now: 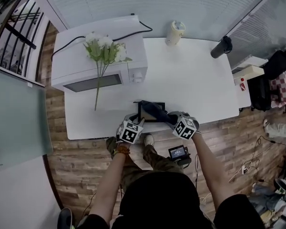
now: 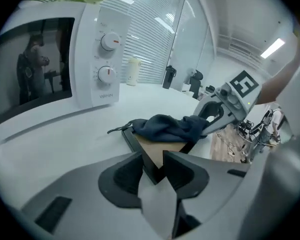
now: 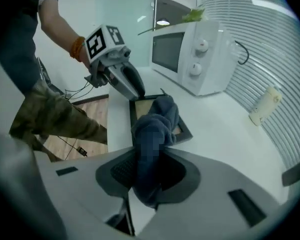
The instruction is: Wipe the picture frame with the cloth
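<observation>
A black picture frame (image 1: 150, 113) with a brown panel lies flat near the front edge of the white table (image 1: 190, 80). Its near corner (image 2: 151, 165) sits pinched between the jaws of my left gripper (image 2: 153, 160), which presses on it from both sides. My right gripper (image 3: 150, 156) is shut on a dark blue cloth (image 3: 157, 121). The cloth drapes forward over the frame's far side (image 2: 170, 126). In the head view the left gripper (image 1: 136, 121) holds the frame's left front corner and the right gripper (image 1: 172, 119) stands at its right side.
A white microwave (image 1: 100, 63) with white flowers (image 1: 105, 49) on top stands at the back left of the table. A cream bottle (image 1: 175, 31) and a dark flask (image 1: 221, 46) stand at the back. Wooden floor and cables lie beyond the table's front edge.
</observation>
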`<state>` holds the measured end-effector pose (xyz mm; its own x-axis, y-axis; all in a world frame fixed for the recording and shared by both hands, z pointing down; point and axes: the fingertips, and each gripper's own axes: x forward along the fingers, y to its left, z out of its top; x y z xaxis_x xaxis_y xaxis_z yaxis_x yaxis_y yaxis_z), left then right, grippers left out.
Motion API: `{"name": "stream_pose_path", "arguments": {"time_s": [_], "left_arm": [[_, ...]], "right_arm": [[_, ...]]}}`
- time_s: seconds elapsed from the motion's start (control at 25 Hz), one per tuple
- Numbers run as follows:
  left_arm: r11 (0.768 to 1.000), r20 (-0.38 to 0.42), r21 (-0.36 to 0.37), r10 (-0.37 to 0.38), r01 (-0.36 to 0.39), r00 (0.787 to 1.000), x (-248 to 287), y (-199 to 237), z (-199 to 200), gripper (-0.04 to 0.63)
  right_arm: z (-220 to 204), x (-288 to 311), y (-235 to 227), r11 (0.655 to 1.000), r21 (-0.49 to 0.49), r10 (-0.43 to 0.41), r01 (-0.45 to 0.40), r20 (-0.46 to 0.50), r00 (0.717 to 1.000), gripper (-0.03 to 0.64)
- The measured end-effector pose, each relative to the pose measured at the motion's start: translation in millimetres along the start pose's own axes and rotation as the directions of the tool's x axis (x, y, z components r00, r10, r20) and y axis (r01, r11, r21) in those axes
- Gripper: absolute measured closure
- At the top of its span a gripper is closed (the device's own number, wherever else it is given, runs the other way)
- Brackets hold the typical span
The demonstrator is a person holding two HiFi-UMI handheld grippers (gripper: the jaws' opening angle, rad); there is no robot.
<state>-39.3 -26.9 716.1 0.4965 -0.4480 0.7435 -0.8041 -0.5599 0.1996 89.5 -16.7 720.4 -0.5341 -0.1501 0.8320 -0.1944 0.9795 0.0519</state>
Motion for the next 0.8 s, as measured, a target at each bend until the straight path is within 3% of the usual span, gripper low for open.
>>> {"name": "stream_pose_path", "arguments": {"time_s": [0.16, 0.24, 0.36, 0.52, 0.56, 0.64, 0.72, 0.8], "left_arm": [[1.000, -0.020, -0.021, -0.004, 0.004, 1.000, 1, -1, 0, 0.466], [1.000, -0.027, -0.020, 0.001, -0.001, 1.000, 2, 1, -1, 0.468], [1.000, -0.019, -0.019, 0.021, -0.022, 1.000, 3, 2, -2, 0.467], [0.999, -0.031, -0.040, 0.030, -0.031, 0.999, 3, 2, -4, 0.468], [0.999, -0.035, -0.038, 0.031, -0.032, 0.999, 3, 2, -4, 0.468], [0.998, -0.035, -0.046, 0.029, -0.031, 0.999, 5, 4, -7, 0.473], [0.992, -0.032, -0.125, -0.004, 0.000, 0.999, 6, 7, -10, 0.477], [0.978, -0.036, -0.206, -0.049, 0.041, 0.998, 4, 9, -13, 0.461]], "right_arm": [[-3, 2, 1, 0.996, 0.086, -0.013, 0.012, 0.015, 1.000, 0.541], [-2, 3, 1, 0.997, 0.078, -0.028, 0.028, 0.005, 1.000, 0.541], [4, 5, 9, 0.997, -0.051, -0.053, 0.052, -0.017, 0.998, 0.541], [29, 29, 36, 0.974, -0.224, -0.045, 0.037, -0.032, 0.998, 0.540], [35, 33, 37, 0.978, -0.204, -0.042, 0.035, -0.028, 0.999, 0.538], [42, 32, 31, 0.997, -0.070, -0.012, 0.013, 0.019, 1.000, 0.537], [41, 26, 14, 0.995, 0.098, -0.012, 0.004, 0.085, 0.996, 0.537], [30, 20, -14, 0.972, 0.230, -0.072, 0.046, 0.107, 0.992, 0.537]]}}
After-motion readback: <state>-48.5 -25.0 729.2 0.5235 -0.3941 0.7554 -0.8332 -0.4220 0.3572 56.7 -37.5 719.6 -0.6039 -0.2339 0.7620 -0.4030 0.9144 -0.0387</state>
